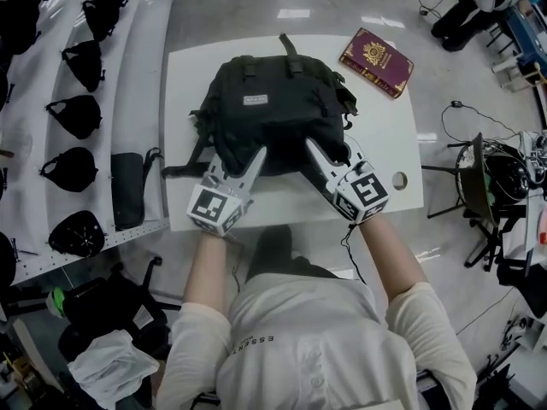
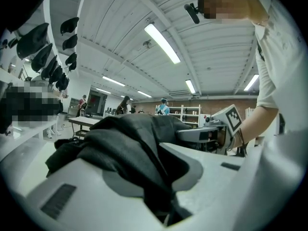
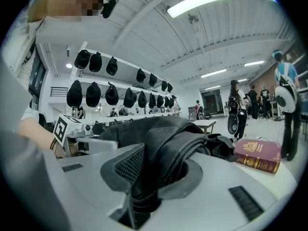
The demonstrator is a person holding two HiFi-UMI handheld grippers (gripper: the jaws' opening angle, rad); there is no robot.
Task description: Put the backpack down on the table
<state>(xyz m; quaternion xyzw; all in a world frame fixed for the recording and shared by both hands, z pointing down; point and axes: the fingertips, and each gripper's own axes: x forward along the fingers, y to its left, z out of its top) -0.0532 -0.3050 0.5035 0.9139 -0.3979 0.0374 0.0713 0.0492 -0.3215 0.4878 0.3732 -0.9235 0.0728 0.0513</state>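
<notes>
A black backpack [image 1: 273,114] lies flat on the white table [image 1: 385,135], its top handle toward the far edge. My left gripper [image 1: 244,162] grips the pack's near edge left of centre. My right gripper [image 1: 332,150] grips it right of centre. In the left gripper view, folded black fabric [image 2: 130,138] fills the gap between the jaws of the left gripper [image 2: 159,177], and the right gripper [image 2: 202,134] shows beyond it. In the right gripper view the right gripper [image 3: 154,177] pinches a thick padded fold of the backpack [image 3: 163,138] between its pads.
A maroon book [image 1: 377,61] lies at the table's far right corner, also in the right gripper view [image 3: 257,155]. Shelves with several black caps [image 1: 77,109] run along the left, and a black pouch [image 1: 128,186] rests there. A chair [image 1: 491,178] stands to the right.
</notes>
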